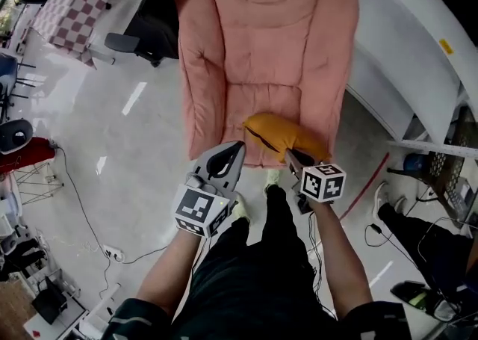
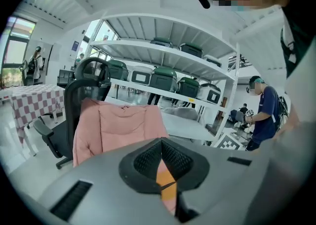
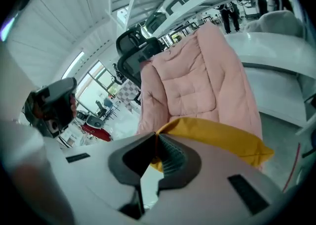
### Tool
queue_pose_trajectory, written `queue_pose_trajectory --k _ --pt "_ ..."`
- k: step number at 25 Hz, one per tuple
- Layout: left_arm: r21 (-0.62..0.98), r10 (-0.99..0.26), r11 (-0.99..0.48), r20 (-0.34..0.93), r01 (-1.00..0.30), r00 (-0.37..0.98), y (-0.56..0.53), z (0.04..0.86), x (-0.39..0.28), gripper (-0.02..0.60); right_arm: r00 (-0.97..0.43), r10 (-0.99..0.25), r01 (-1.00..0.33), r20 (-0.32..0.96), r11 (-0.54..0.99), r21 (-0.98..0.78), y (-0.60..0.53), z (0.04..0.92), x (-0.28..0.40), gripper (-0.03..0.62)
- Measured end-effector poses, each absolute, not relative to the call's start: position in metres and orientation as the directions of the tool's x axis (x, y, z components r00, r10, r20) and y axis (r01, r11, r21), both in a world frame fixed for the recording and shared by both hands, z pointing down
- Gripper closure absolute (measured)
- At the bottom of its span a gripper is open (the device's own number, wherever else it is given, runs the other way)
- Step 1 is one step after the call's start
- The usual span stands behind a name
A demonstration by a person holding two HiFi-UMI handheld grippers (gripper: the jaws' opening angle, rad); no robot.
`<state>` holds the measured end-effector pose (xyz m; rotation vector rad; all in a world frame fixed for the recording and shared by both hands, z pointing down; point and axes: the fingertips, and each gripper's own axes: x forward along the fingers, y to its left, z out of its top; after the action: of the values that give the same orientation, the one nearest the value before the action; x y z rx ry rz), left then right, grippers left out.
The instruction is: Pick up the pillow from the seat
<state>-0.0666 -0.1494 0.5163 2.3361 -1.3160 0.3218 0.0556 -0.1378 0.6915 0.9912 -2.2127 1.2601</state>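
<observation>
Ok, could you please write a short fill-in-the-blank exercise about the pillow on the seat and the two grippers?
1. The soft fabric pillow lying at the front of the pink padded seat is ____ in colour.
2. The right gripper is shut on the edge of the ____.
3. The left gripper is shut, and between its jaws there is ____.

Missing words: yellow; pillow; nothing.

The left claw is closed, right claw clamped.
</observation>
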Motion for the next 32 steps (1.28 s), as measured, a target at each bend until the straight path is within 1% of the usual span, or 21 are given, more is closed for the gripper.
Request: queue_pose_trajectory --k 6,10,15,22,27,32 --pt "0.247 -0.767 -0.454 0.381 -0.856 0.516 -0.148 0.477 -0.073 0.575 -0.684 -0.478 -0.717 0.551 0.299 -0.630 -0.137 0.621 0.063 0.579" --pt "0.264 -0.777 -0.430 0.379 -0.863 0.503 -0.151 0.455 -0.081 0.575 -0.692 -0.543 -0.698 0.476 0.337 -0.631 -0.143 0.565 0.063 0.579" --pt "0.286 -0.794 -0.417 0.348 -0.863 0.499 -0.150 0.418 -0.088 0.577 -0.714 -0.612 -0.648 0.339 0.395 -0.651 -0.150 0.484 0.058 0.579" --pt "0.273 -0.846 -0.393 0.267 -0.878 0.461 -0.157 0.350 -0.109 0.575 -0.713 -0.676 -0.641 0.186 0.521 -0.563 -0.165 0.380 0.052 0.579" --pt "0.268 -0.867 -0.399 0.201 -0.877 0.456 -0.157 0.309 -0.116 0.576 -0.707 -0.697 -0.643 0.121 0.562 -0.520 -0.172 0.332 0.052 0.579" --pt "0.260 -0.871 -0.413 0.167 -0.873 0.462 -0.155 0.282 -0.116 0.576 -0.699 -0.711 -0.642 0.068 0.584 -0.496 -0.172 0.295 0.052 0.579"
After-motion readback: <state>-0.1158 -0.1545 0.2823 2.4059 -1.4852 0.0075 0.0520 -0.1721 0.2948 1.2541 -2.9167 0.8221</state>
